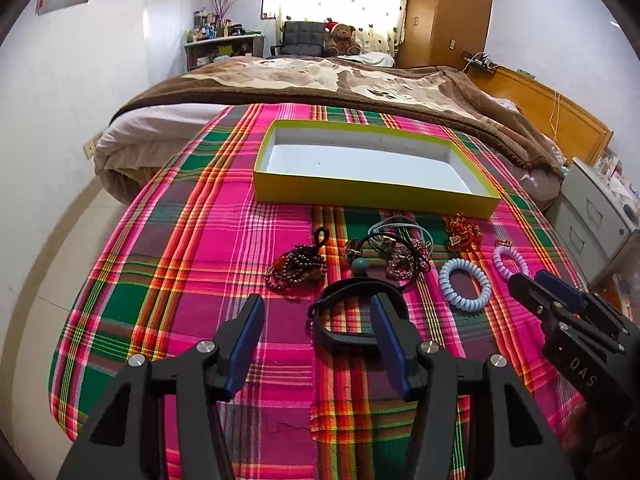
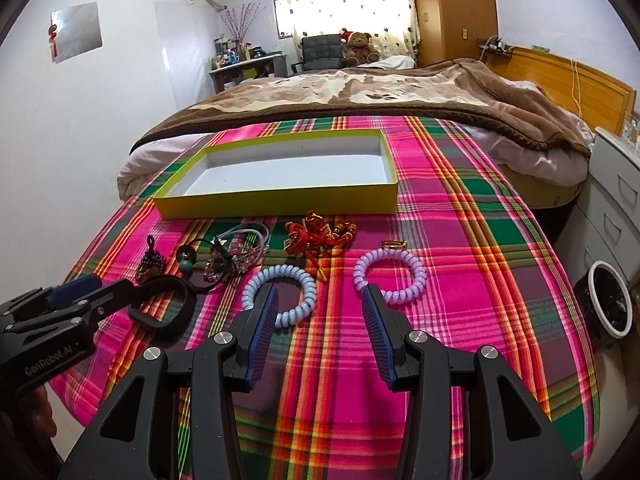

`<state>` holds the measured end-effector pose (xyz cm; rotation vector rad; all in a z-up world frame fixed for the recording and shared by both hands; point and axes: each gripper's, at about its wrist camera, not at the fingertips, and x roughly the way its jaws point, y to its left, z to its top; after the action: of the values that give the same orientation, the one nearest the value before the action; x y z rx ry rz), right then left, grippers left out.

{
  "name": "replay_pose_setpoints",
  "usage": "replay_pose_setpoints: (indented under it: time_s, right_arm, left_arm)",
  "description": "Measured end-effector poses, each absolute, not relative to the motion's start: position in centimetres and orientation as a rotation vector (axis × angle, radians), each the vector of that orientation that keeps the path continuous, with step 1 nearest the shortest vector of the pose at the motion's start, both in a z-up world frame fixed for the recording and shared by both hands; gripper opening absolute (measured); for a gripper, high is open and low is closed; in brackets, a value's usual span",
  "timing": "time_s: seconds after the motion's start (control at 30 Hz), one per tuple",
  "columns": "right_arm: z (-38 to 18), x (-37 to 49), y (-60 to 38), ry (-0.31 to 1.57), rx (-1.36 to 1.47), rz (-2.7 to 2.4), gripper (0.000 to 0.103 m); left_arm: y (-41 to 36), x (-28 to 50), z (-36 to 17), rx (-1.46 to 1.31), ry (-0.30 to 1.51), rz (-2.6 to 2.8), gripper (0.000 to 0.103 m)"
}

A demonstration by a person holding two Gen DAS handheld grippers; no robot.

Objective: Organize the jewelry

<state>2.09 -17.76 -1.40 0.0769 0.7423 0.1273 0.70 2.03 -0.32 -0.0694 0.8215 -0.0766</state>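
An empty yellow box [image 1: 372,194] [image 2: 276,204] with a white inside lies on the plaid cloth. In front of it lie a dark bead bracelet [image 1: 294,270] [image 2: 150,260], a tangle of cords and a pink rhinestone piece [image 1: 400,254] [image 2: 228,260], a red and gold ornament [image 1: 464,232] [image 2: 320,234], a blue coil band [image 1: 464,284] [image 2: 280,294], a lilac coil band [image 1: 510,260] [image 2: 390,276] and a black band [image 1: 352,314] [image 2: 164,302]. My left gripper [image 1: 318,300] [image 2: 108,284] is open and empty at the black band. My right gripper [image 2: 320,292] [image 1: 528,278] is open and empty between the two coil bands.
The plaid cloth [image 1: 200,280] covers the foot of a bed with a brown blanket [image 1: 320,80]. A grey drawer unit [image 2: 616,200] and a bin [image 2: 610,304] stand to the right. A wall runs along the left.
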Motion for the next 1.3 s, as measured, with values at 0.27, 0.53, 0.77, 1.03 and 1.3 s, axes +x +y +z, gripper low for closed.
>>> replay_pose_setpoints:
  time_s: [0.27, 0.53, 0.77, 1.03, 1.3]
  right_arm:
    - [-2.5, 3.4, -17.5, 0.814, 0.078, 0.197, 0.045]
    - [-3.3, 5.2, -16.8, 0.846, 0.091, 0.213, 0.045]
    - [-3.9, 6.4, -16.1, 0.87, 0.032, 0.178, 0.038]
    - [-4.1, 6.8, -15.7, 0.88, -0.022, 0.165, 0.016]
    - [-3.6, 6.4, -16.1, 0.86, -0.006, 0.175, 0.009]
  left_arm:
    - [5.1, 1.1, -0.3, -0.144, 0.826, -0.106, 0.057]
    - [8.3, 1.6, -0.6, -0.217, 0.847, -0.1, 0.057]
    - [8.2, 3.0, -1.1, -0.208, 0.899, -0.161, 0.057]
    - [7.6, 4.5, -1.3, -0.183, 0.907, -0.177, 0.057]
    - [7.2, 5.8, -1.4, -0.159, 0.927, -0.233, 0.057]
